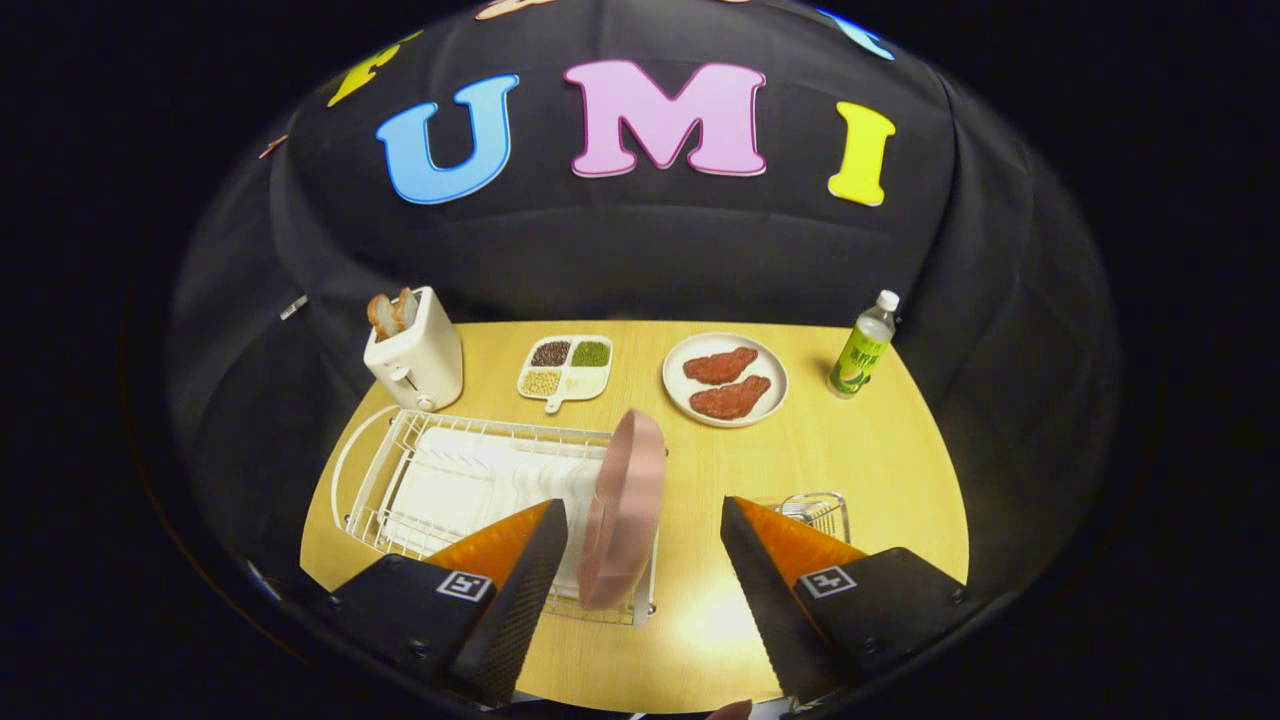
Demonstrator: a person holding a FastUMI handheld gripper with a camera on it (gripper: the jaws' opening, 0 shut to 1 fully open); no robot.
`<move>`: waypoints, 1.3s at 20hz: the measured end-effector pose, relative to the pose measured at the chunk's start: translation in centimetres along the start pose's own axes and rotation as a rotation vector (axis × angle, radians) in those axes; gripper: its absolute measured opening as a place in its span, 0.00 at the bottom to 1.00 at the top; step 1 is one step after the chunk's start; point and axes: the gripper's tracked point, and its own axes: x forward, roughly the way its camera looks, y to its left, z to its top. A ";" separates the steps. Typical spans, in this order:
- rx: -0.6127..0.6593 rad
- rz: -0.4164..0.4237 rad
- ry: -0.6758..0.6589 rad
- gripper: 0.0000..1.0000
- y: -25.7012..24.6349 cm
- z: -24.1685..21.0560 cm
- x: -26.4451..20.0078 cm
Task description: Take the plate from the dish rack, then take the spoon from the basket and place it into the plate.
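**Gripper above the rack, plate on edge**

The gripper (640,540) hangs with its fingers spread wide, holding nothing. Between them the pink plate (625,510) stands on edge at the near end of the white wire dish rack (440,480). The wire basket (815,512) peeks out behind the right finger; the spoon can't be made out. Beyond on the wooden table (880,460): toaster (415,355), divided tray of grains (566,368), plate of meat (726,379), bottle (862,346).
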 end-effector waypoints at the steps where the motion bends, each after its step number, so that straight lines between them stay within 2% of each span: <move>1: -0.002 -0.015 0.028 0.95 0.1 -0.5 1.3; 3: -0.001 -0.050 0.077 0.90 0.3 -1.4 3.3; 8: -0.010 -0.166 0.162 0.47 -0.4 -3.6 6.3; 12: -0.003 -0.260 0.160 0.32 -1.5 -3.4 6.5; 16: -0.054 -0.291 0.123 0.27 -1.4 -1.3 6.0; 26: -0.295 -0.381 0.083 0.26 0.6 1.0 4.9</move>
